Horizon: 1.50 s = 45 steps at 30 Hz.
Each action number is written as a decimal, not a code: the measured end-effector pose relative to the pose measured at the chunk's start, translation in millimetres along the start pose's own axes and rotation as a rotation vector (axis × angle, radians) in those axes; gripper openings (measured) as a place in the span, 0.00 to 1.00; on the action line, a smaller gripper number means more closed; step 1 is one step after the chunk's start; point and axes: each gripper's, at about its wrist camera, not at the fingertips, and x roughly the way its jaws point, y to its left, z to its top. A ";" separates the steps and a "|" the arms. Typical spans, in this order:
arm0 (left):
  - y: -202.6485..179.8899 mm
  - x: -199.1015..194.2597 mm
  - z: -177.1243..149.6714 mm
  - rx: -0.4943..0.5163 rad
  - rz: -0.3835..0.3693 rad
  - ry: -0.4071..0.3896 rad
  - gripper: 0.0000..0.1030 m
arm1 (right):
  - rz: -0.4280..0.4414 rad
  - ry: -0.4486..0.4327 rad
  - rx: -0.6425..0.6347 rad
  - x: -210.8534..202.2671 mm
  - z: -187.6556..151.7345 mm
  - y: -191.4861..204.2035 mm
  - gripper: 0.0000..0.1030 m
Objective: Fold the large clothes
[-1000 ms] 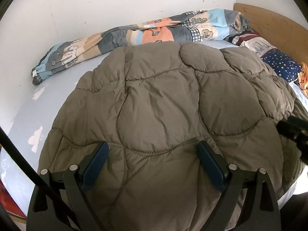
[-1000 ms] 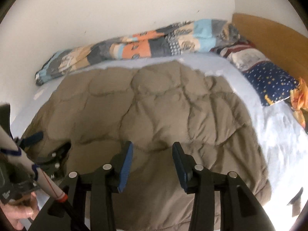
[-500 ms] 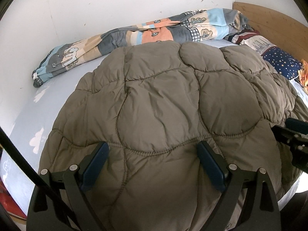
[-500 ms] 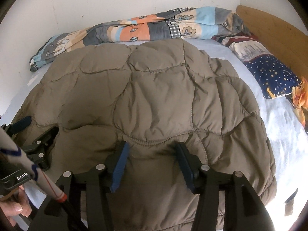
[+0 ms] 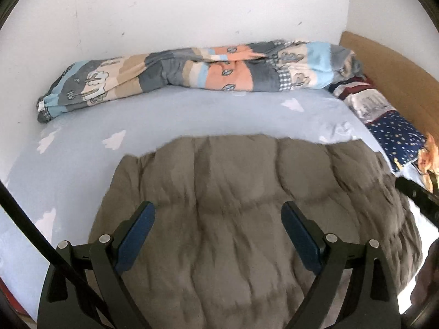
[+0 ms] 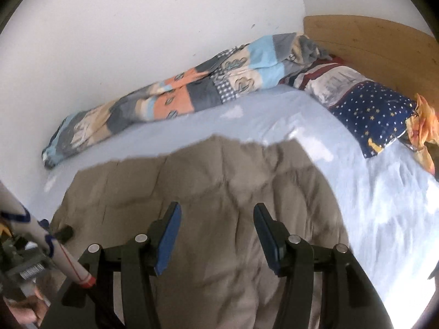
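A large olive-brown quilted puffer jacket (image 5: 247, 205) lies on the pale blue bed sheet (image 5: 192, 115), its far edge near mid-bed. It also shows in the right wrist view (image 6: 219, 192), motion-blurred. My left gripper (image 5: 218, 213) is open with its blue pads wide apart above the jacket's near part. My right gripper (image 6: 216, 216) is open over the jacket's near part too. Neither holds fabric. The right gripper's arm (image 5: 419, 194) shows at the left view's right edge.
A rolled patchwork duvet (image 5: 197, 74) lies along the white wall. Pillows (image 6: 370, 104), one navy with stars, lie by the wooden headboard (image 6: 370, 41). An orange item (image 6: 425, 126) sits at the right edge.
Both grippers have pulled back and up from the jacket. The jacket now covers less of the bed, with more blue sheet showing beyond its far edge. The right gripper has opened a little wider.
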 end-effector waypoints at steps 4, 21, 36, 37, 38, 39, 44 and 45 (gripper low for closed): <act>6.7 38.5 18.5 -0.021 0.025 0.068 0.90 | -0.010 0.063 -0.002 35.3 14.8 0.9 0.57; 24.8 64.9 23.1 -0.081 -0.011 0.106 0.94 | -0.155 0.230 -0.046 109.9 15.9 7.4 0.63; 34.2 -76.4 -48.4 -0.092 0.021 -0.008 0.94 | -0.175 0.031 -0.004 -40.9 -33.8 -14.7 0.74; 35.3 -74.9 -58.8 -0.093 0.019 0.003 0.94 | -0.182 0.055 0.016 -43.4 -40.9 -21.4 0.74; 36.7 -72.5 -67.7 -0.096 0.024 0.009 0.94 | -0.185 0.072 0.031 -43.9 -45.6 -26.4 0.74; 37.1 -68.0 -76.8 -0.095 0.044 0.018 0.94 | -0.189 0.100 0.052 -42.4 -52.1 -32.1 0.74; 32.2 -37.8 -94.4 -0.055 0.051 0.114 0.94 | -0.207 0.193 0.087 -24.4 -65.2 -41.1 0.75; 30.9 -32.1 -96.1 -0.052 0.054 0.131 0.94 | -0.209 0.210 0.091 -19.5 -67.9 -41.3 0.78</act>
